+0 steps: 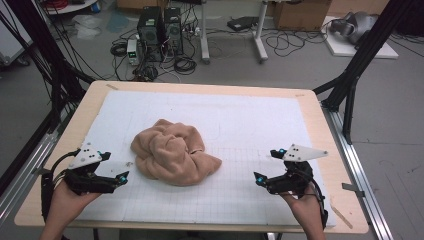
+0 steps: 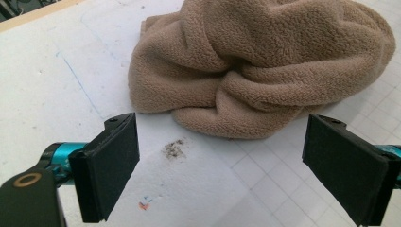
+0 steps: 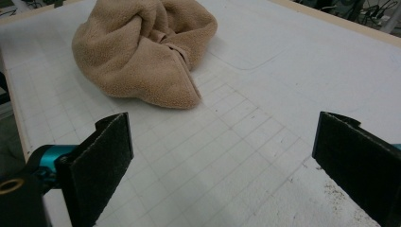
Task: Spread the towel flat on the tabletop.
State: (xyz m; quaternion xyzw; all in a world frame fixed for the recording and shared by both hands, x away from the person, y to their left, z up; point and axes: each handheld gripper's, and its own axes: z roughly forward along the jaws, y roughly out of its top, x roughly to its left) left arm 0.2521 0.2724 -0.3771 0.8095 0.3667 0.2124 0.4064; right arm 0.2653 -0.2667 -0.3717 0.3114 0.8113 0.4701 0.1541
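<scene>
The tan fleece cloth [image 1: 172, 155] sits bunched mid-mat, between the 2 grippers. The left gripper [image 1: 117, 172] and right gripper [image 1: 265, 167] both gape wide, holding nothing. Best bet: each pinches a loose outer edge, not the twisted middle.

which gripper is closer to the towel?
Left. The left gripper sits just off the towel, at its left edge; the right gripper is farther off, past its right tip.

Left tool [image 1: 121, 176], right tool [image 1: 259, 177]: jaws wide, empty.
</scene>
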